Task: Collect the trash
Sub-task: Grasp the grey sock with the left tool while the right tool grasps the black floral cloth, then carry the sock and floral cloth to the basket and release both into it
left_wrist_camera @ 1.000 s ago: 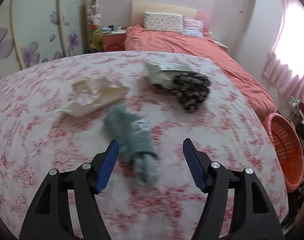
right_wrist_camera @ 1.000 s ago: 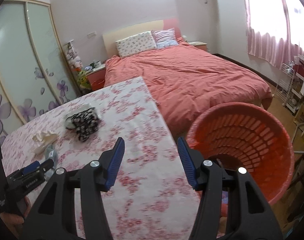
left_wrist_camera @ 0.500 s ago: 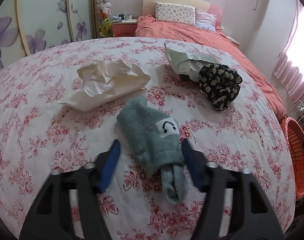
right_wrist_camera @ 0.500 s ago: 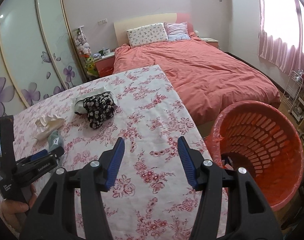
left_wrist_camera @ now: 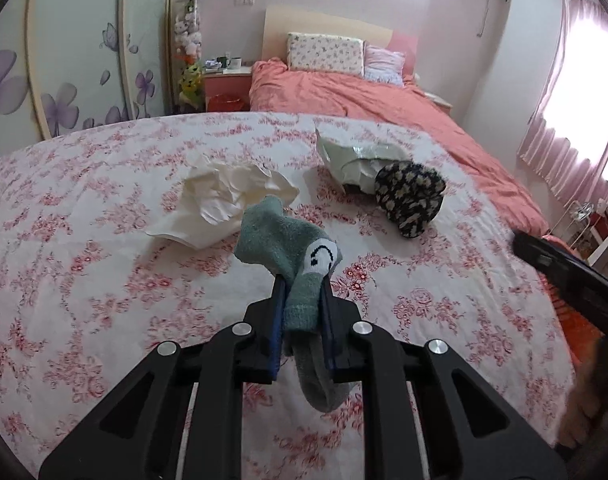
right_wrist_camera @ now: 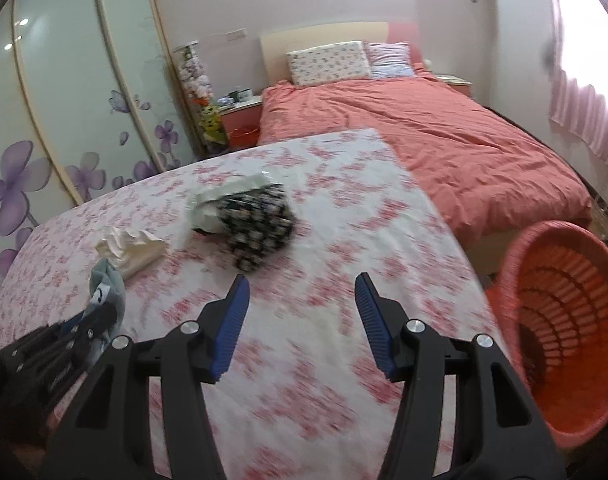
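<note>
A grey-green sock with a smiley face (left_wrist_camera: 288,248) hangs lifted off the flowered tablecloth (left_wrist_camera: 84,240), with my left gripper (left_wrist_camera: 303,284) shut on its cuff end. Behind it lie crumpled cream paper (left_wrist_camera: 232,200), a white torn wrapper (left_wrist_camera: 352,156) and a black flowered fabric piece (left_wrist_camera: 410,196). In the right wrist view my right gripper (right_wrist_camera: 302,300) stands open over bare cloth with nothing between its fingers; the black flowered piece (right_wrist_camera: 260,224) lies just beyond it. The left gripper (right_wrist_camera: 100,316) with the sock (right_wrist_camera: 104,284) shows at the lower left there.
An orange plastic basket (right_wrist_camera: 564,320) stands on the floor off the table's right edge. A bed with a coral cover (right_wrist_camera: 444,140) lies beyond the table. A wardrobe with purple flowers (right_wrist_camera: 64,120) fills the left side.
My left gripper has closed on the sock and raised it off the cloth. My right gripper has swung left from the basket to over the table.
</note>
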`<state>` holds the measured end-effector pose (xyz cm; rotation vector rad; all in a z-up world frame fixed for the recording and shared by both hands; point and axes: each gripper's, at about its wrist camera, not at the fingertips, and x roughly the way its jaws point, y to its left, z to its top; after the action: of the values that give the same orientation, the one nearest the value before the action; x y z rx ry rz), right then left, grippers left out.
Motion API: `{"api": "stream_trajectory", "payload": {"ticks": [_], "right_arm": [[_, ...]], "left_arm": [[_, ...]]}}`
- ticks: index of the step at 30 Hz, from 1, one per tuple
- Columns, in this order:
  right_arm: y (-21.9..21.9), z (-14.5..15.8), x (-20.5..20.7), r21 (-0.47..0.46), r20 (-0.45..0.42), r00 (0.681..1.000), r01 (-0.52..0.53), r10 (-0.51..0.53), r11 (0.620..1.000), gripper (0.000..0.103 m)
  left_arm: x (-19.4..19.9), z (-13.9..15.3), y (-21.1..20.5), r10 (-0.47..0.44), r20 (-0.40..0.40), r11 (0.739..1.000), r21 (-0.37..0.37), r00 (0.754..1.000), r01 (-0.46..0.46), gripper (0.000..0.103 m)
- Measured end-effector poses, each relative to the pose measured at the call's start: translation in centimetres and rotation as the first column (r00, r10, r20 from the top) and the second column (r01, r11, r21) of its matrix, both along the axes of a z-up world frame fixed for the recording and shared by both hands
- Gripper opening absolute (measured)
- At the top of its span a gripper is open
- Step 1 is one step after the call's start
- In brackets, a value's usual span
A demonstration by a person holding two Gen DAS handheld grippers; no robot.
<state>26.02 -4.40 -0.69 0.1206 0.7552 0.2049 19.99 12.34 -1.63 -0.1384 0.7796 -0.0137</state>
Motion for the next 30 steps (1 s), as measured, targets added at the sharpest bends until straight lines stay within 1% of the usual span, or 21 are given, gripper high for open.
{"api": "stream_trajectory", "payload": {"ticks": [4, 6, 9, 13, 14, 15, 16, 17, 18, 19, 21, 26, 30], "right_arm": [[2.9, -0.2, 2.5, -0.007, -0.005, 1.0, -0.03, 0.029, 1.0, 0.054], [4.2, -0.3, 4.0, -0.027, -0.003, 1.0, -0.023, 0.023, 0.999, 0.054], [5.2, -0.6, 5.6, -0.033, -0.008, 1.0, -0.011, 0.011, 0.999, 0.054], [5.8, -1.5, 7.7, -0.036, -0.041, 0.999, 0.006, -0.007, 0.999, 0.054], [5.9, -1.8, 8.1, -0.04, -0.048, 0.999, 0.009, -0.011, 0.999, 0.052], [5.9, -2.2, 8.4, -0.039, -0.058, 0.998, 0.003, -0.005, 0.999, 0.034], [5.9, -2.7, 8.7, -0.033, -0.081, 0.997, -0.014, 0.011, 0.999, 0.009], [5.9, -2.9, 8.7, -0.024, -0.092, 0.996, -0.023, 0.021, 0.999, 0.005], [5.7, -3.1, 8.5, 0.001, -0.097, 0.994, -0.04, 0.04, 0.999, 0.004], [5.5, -3.1, 8.0, 0.006, -0.087, 0.995, -0.051, 0.052, 0.999, 0.004], [4.9, -2.8, 6.7, -0.007, -0.058, 0.997, -0.057, 0.057, 0.998, 0.004], [2.8, -0.9, 2.7, -0.02, 0.017, 0.999, -0.038, 0.039, 0.999, 0.004], [0.5, 0.8, -0.1, -0.023, 0.068, 0.998, 0.002, 0.0, 1.0, 0.004]], "left_arm": [[-0.3, 0.5, 0.8, 0.009, 0.005, 1.0, -0.022, 1.0, -0.009, 0.016], [-0.4, 0.7, 1.2, 0.017, 0.01, 1.0, -0.027, 1.0, -0.016, 0.016], [-0.4, 0.9, 1.9, 0.03, 0.017, 0.999, -0.03, 0.999, -0.03, 0.016], [-0.4, 1.1, 2.8, 0.054, 0.022, 0.998, -0.034, 0.998, -0.054, 0.016], [-0.3, 1.1, 3.0, 0.058, 0.021, 0.998, -0.036, 0.998, -0.057, 0.016], [-0.3, 1.0, 3.1, 0.062, 0.019, 0.997, -0.039, 0.998, -0.061, 0.016], [-0.2, 1.0, 3.2, 0.063, 0.018, 0.997, -0.04, 0.998, -0.062, 0.016], [-0.2, 1.0, 3.3, 0.063, 0.017, 0.997, -0.042, 0.998, -0.063, 0.016], [-0.3, 1.0, 3.2, 0.061, 0.017, 0.997, -0.044, 0.998, -0.06, 0.016], [-0.4, 1.0, 3.0, 0.058, 0.019, 0.997, -0.045, 0.998, -0.057, 0.016], [-0.6, 1.0, 2.7, 0.053, 0.019, 0.998, -0.043, 0.998, -0.052, 0.016], [-1.0, 1.2, 1.5, 0.025, 0.024, 0.998, -0.05, 0.999, -0.024, 0.016], [-1.3, 1.7, 0.0, -0.006, 0.036, 0.998, -0.055, 0.999, 0.008, 0.016]]}}
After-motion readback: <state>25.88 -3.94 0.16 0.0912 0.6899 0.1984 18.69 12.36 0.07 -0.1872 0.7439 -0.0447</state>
